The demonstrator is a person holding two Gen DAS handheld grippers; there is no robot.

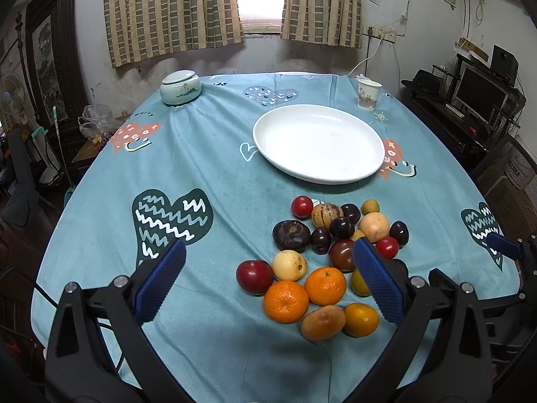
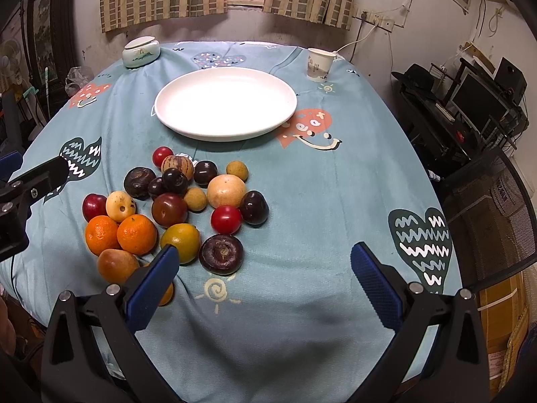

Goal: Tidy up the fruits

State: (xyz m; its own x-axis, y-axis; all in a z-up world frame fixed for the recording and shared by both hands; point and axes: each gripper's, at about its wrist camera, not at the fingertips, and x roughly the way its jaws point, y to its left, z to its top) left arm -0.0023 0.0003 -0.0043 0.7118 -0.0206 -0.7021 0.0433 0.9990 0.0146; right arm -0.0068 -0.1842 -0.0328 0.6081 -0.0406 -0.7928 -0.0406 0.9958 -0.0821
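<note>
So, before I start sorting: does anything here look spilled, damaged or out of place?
Nothing spilled or broken. The fruits sit loose on the tablecloth while the white plate holds nothing.

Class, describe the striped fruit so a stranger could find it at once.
Start at the white plate on the blue tablecloth; the fruit pile lies just in front of it. At the pile's plate-side edge, beside a red tomato, sits the striped fruit: tan with dark lengthwise stripes, the only one.

Left tongs (image 1: 268, 278) and right tongs (image 2: 261, 282) both spread wide, side by side, empty.
</note>
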